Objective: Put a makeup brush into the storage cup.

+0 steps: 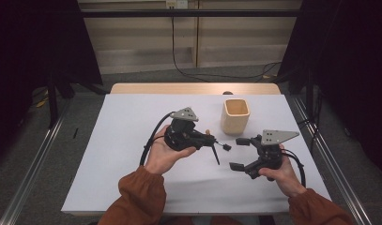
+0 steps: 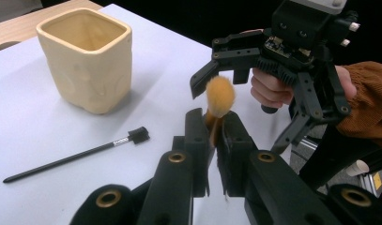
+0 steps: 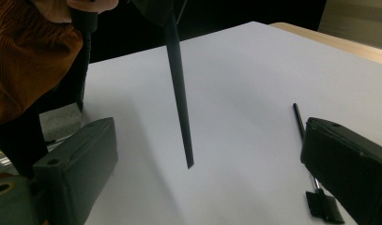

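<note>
A makeup brush (image 2: pixel 219 96) with an orange tuft is being clamped near its head by the left gripper (image 2: pixel 216 140), its dark handle (image 3: pixel 180 89) being held slanted above the white table (image 1: pixel 127 140). The right gripper (image 1: pixel 240 153) is being kept wide apart, nothing between its jaws. A thin black spoolie brush (image 2: pixel 76 157) is lying flat near the cream cup (image 2: pixel 87 58).

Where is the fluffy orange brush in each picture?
High view: brush at the middle, its dark handle hanging down from the left claw.
Left gripper view: orange tuft sticks up between the shut jaws, centre.
Right gripper view: dark handle slants down, centre.
Shared landmark: thin black wand lying on the white table.
</note>
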A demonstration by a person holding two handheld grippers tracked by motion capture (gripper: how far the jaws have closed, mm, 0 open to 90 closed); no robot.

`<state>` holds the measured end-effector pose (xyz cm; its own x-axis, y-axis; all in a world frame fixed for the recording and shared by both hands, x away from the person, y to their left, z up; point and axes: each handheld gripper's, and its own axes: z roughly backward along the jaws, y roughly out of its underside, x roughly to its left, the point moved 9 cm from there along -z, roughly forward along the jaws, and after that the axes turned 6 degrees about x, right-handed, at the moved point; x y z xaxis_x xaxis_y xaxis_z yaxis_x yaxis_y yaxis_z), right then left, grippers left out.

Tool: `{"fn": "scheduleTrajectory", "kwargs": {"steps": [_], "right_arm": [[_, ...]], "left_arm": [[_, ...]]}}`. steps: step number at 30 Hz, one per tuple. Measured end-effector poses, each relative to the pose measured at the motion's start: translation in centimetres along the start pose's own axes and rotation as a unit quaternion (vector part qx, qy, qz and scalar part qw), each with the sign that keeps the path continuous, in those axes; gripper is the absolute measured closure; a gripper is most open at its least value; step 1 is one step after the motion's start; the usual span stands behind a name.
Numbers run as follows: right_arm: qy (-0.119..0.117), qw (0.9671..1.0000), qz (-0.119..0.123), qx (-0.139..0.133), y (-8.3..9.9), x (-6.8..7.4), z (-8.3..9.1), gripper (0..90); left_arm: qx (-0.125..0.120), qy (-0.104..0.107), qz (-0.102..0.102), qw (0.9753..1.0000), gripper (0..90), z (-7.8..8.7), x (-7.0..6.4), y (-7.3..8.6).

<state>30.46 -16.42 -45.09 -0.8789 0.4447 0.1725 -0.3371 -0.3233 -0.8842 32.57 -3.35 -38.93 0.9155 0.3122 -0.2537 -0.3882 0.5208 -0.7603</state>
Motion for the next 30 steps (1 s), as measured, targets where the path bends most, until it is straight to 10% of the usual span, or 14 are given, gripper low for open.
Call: {"fn": "scheduleTrajectory", "kwargs": {"steps": [16,30], "right_arm": [[-0.024,0.9995,0.02,0.002,-2.2,1.0,-1.6,13.1],[-0.047,0.9984,0.028,-0.011,-2.8,1.5,-2.0,54.6]], "left_arm": [[0.005,0.005,-0.011,0.9999,83.9,-1.5,-0.9,-1.4],[0.004,0.006,-0.007,0.9999,84.0,-1.2,-0.6,-0.5]]}}
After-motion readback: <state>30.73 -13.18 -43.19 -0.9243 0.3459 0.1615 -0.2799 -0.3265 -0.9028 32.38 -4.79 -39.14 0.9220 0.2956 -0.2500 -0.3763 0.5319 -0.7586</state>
